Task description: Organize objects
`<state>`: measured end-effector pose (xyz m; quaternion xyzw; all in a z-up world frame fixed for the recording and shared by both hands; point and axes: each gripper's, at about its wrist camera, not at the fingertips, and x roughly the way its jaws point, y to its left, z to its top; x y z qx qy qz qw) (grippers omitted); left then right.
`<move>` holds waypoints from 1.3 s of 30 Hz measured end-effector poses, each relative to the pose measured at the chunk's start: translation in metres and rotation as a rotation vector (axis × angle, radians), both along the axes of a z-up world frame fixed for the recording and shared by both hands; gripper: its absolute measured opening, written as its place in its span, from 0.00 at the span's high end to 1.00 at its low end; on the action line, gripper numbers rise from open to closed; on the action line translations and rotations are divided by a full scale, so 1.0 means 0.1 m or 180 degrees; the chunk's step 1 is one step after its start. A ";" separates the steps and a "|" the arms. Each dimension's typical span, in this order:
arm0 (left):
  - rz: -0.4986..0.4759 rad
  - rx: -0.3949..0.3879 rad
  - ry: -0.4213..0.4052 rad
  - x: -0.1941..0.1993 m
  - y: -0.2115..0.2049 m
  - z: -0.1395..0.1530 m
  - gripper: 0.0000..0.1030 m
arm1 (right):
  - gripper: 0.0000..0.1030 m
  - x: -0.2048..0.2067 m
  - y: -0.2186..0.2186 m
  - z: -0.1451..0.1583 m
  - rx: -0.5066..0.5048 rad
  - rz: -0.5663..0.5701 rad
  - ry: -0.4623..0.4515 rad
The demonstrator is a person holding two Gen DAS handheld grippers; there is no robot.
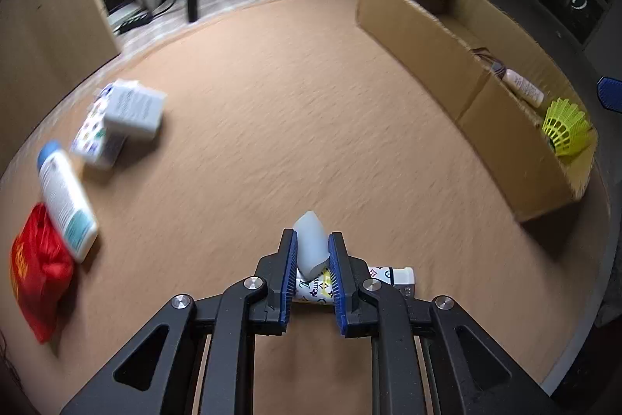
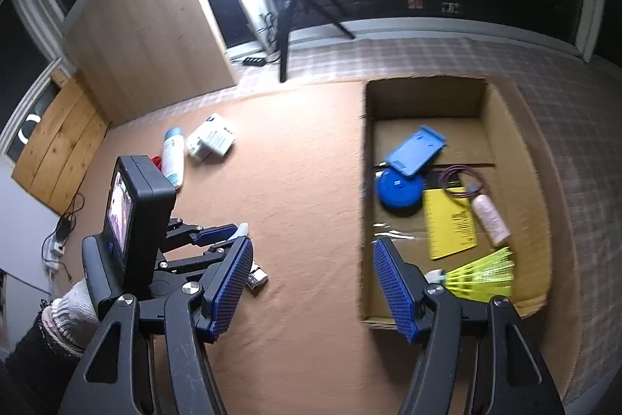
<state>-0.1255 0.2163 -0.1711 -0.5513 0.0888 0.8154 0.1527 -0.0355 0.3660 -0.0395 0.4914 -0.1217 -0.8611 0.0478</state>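
My left gripper (image 1: pixel 313 238) is shut on a small pale grey plastic piece (image 1: pixel 309 247), whose top sticks out beyond the blue pads. Under it a white patterned lighter-like item (image 1: pixel 388 277) lies on the tan table cover. In the right wrist view the same left gripper (image 2: pixel 229 236) shows at the left, held by a gloved hand (image 2: pixel 74 306), with the pale piece (image 2: pixel 241 229) at its tip. My right gripper (image 2: pixel 312 246) stands open with nothing between its fingers, near the front left corner of the open cardboard box (image 2: pixel 365 205).
The box holds a yellow shuttlecock (image 2: pixel 482 275), a yellow card (image 2: pixel 451 220), a pink bottle (image 2: pixel 491 220), a blue tray (image 2: pixel 416 150) and a blue round lid (image 2: pixel 400 189). At the far left lie a blue-capped white bottle (image 1: pixel 66 201), a red bag (image 1: pixel 37 271) and small cartons (image 1: pixel 132 111).
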 end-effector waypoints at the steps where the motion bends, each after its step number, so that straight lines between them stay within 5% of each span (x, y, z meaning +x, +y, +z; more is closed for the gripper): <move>1: 0.0040 -0.0012 -0.0003 0.03 -0.08 0.00 0.83 | 0.41 -0.01 -0.04 -0.01 -0.0003 0.0022 -0.0010; 24: 0.0699 0.0165 0.0031 0.37 -1.13 0.12 0.86 | 0.41 -0.59 -1.19 -0.81 0.0310 0.0973 -0.0486; 28: 0.0717 0.0193 0.0031 0.38 -1.20 0.10 0.73 | 0.41 -0.66 -1.38 -0.92 0.0507 0.1160 -0.0514; 39: 0.0803 0.0376 -0.0015 0.33 -1.33 0.14 0.72 | 0.47 -0.69 -1.56 -1.13 0.0889 0.1269 -0.0575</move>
